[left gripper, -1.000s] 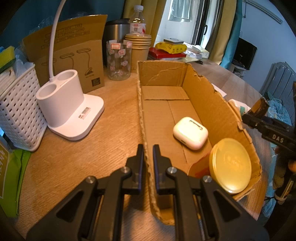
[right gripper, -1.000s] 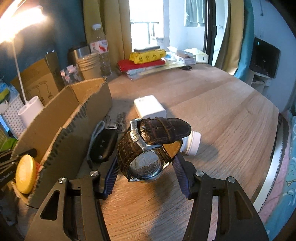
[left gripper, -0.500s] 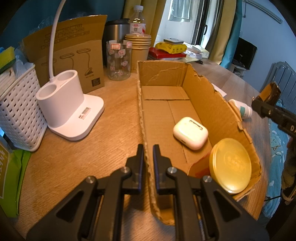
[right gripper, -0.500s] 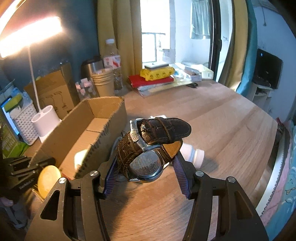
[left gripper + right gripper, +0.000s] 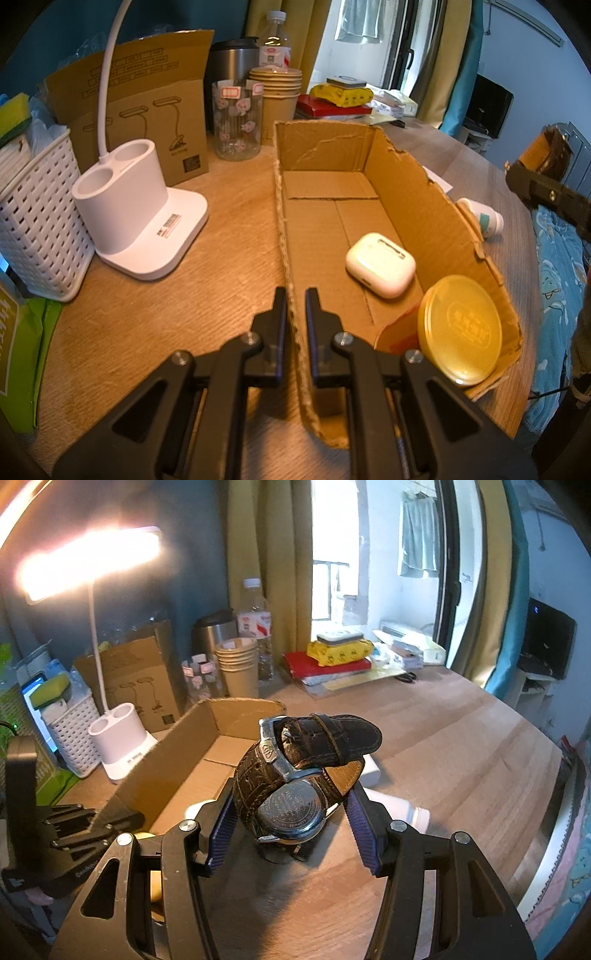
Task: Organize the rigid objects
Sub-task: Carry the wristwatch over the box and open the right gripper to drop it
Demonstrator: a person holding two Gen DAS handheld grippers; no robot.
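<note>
watch (image 5: 295, 771) sits clamped between the right gripper (image 5: 291, 830) fingers, case back facing the camera, its brown strap looped up and its long axis running away from the fingers, held in the air. cardboard box (image 5: 417, 206) lies down and to the left of these fingers, its open top ahead-left; the drop likely needs a short move leftward and down. left gripper (image 5: 295, 314) fingers are pinched together on the box's near-left wall, steadying it. inside sit an earbud case (image 5: 380, 264) and a gold tin (image 5: 460, 330). a white bottle (image 5: 484, 219) lies on the bench (image 5: 221, 258) outside. compared with a second ago, the watch has risen well above the bench and come nearer the box; the left fingers have not moved
</note>
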